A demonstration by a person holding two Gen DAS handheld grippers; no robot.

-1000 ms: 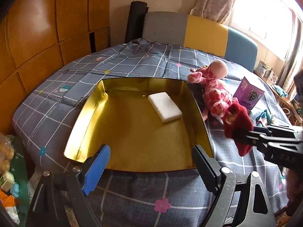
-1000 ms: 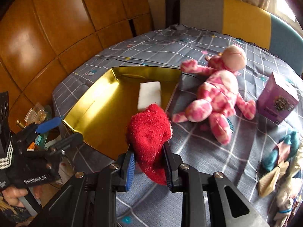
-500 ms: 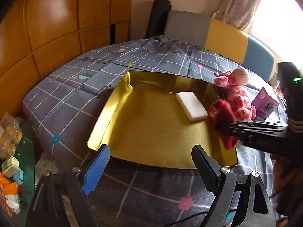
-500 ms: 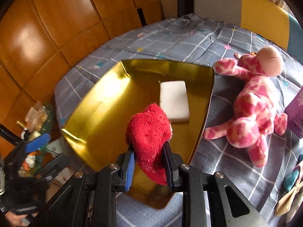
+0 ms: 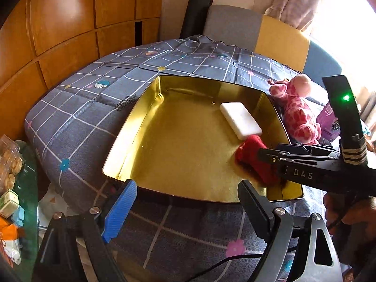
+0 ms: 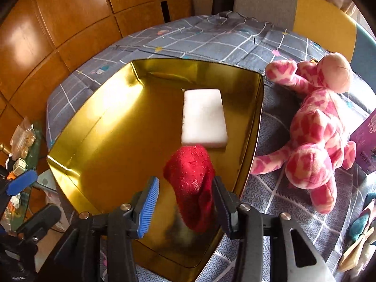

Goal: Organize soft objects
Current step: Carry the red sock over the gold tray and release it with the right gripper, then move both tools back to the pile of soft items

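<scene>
We see wood-panel wall [image 5: 70, 23] left, glossy with glare. Grey checked cover [image 5: 77, 117] spread over surface. Grey/yellow/blue seat back [image 5: 277, 40] behind, black roll [image 5: 195, 11] leaning beside it. Curtain [image 5: 296, 0], bright window [image 5: 340, 23] right.

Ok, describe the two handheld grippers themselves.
Both are black frames with silver pivot bolts. The left gripper and right gripper each have one ribbed blue finger pad and one black one. The right body reads "DAS", with a green light on it.
</scene>
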